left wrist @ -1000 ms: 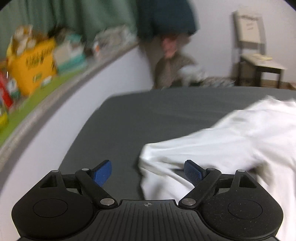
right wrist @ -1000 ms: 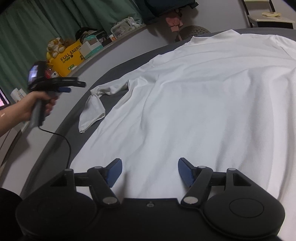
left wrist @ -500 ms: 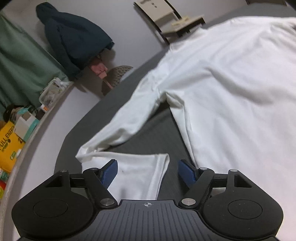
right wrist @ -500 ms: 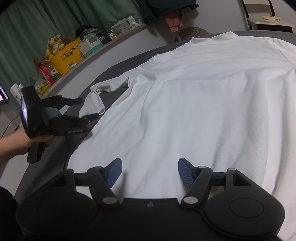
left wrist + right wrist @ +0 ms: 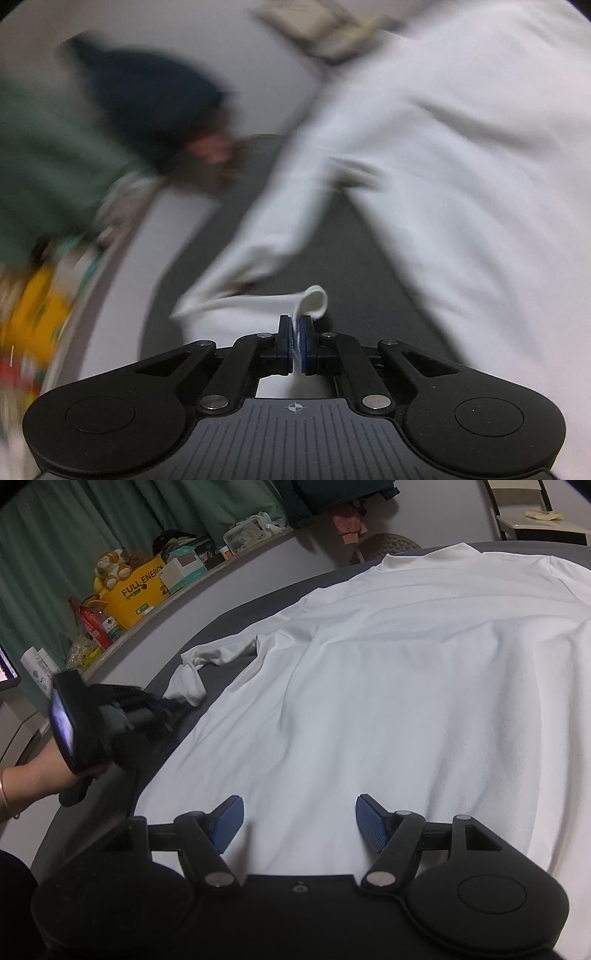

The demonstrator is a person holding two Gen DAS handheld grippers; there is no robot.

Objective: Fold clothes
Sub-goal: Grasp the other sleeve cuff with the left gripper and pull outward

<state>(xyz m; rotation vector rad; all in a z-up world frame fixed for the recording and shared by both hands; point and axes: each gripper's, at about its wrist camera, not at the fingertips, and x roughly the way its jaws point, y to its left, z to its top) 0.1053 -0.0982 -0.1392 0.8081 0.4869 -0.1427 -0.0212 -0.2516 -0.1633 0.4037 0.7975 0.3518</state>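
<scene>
Closed now, the left gripper (image 5: 295, 341) has clamped the sleeve cuff (image 5: 312, 302) it only straddled a moment ago. One white shirt (image 5: 406, 686), two grippers. Right gripper (image 5: 299, 821) hovers spread above the hem. Shirt lies flat on the grey bed (image 5: 221, 624), sleeve crumpled; cluttered shelf (image 5: 147, 590) behind.

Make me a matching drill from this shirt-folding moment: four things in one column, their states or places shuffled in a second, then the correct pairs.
Column one
1. left gripper
2. right gripper
3. white shirt
4. yellow box

Column two
A. on the ledge by the green curtain
B. spread flat on the dark grey surface
C. shut on the sleeve cuff
D. open above the shirt's hem

Pairs: 1-C, 2-D, 3-B, 4-A
</scene>
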